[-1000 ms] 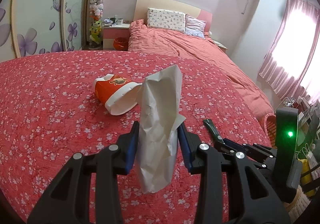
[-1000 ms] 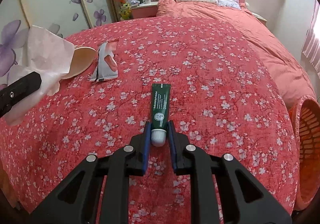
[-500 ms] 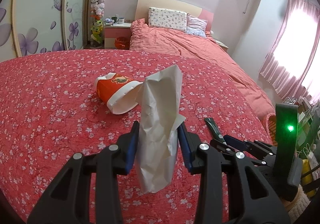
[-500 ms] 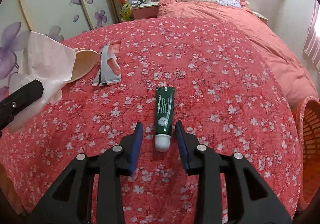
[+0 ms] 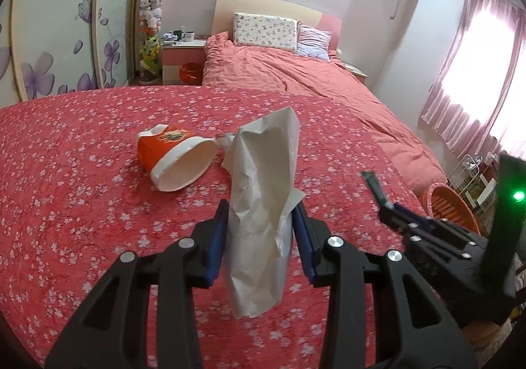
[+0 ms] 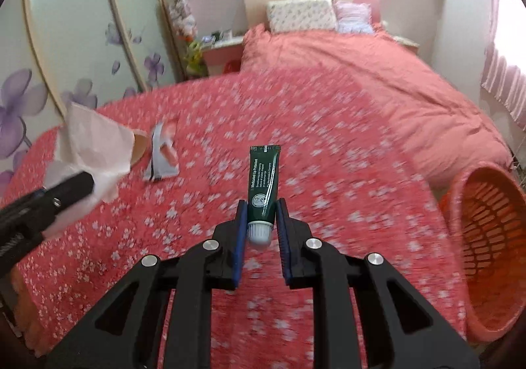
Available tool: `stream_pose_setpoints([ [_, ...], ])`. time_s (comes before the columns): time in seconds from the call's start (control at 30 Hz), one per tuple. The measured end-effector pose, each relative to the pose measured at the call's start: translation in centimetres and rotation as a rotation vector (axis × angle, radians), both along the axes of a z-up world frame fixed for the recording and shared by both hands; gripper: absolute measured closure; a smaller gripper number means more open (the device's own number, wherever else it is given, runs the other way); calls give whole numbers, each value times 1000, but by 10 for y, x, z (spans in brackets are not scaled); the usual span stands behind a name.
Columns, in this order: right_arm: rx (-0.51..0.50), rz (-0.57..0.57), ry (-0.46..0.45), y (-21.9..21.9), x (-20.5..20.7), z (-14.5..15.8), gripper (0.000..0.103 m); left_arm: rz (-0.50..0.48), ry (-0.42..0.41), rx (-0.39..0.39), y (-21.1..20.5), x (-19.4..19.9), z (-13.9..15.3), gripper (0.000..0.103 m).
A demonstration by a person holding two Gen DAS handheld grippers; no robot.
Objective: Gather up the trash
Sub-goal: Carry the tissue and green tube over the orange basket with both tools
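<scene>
Left tool (image 5: 259, 237) clamps crumpled paper (image 5: 263, 204) beside orange cup (image 5: 174, 158).

Crumpled matt paper (image 5: 263, 204), glossy plastic tube (image 6: 263, 181), cloth bedspread (image 6: 328, 145)

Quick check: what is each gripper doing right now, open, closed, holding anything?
Left gripper: closed on the crumpled paper.
Right gripper: jaws just closed on the green tube, tube held.

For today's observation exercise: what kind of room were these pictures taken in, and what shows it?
A bedroom, most likely: a bed with pillows against a headboard, a nightstand beside it, and a flower-patterned wardrobe along the wall.
</scene>
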State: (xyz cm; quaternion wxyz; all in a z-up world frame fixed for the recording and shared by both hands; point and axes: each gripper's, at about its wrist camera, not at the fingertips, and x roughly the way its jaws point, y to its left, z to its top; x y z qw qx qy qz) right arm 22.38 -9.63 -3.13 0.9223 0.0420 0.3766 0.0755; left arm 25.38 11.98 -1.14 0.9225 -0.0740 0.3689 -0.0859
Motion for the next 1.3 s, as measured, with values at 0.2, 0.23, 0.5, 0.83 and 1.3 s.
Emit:
stream_pose_setpoints([
  [0.2, 1, -80, -132, -40, -31, 28, 85, -54, -10, -3, -30, -2, 6, 65],
  [0.23, -3, -97, -155, -48, -36, 33, 85, -63, -11, -3, -35, -1, 6, 65],
  [0.5, -24, -236, -262, -110, -71, 56, 85, -183, -22, -25, -102, -2, 13, 65],
  [0.83, -37, -418, -320, -179, -100, 62, 85, -366, -30, -63, -202, -12, 19, 65],
  [1.3, 3, -526, -321, -229, -111, 45, 85, -566, -29, -90, -313, -21, 15, 65],
])
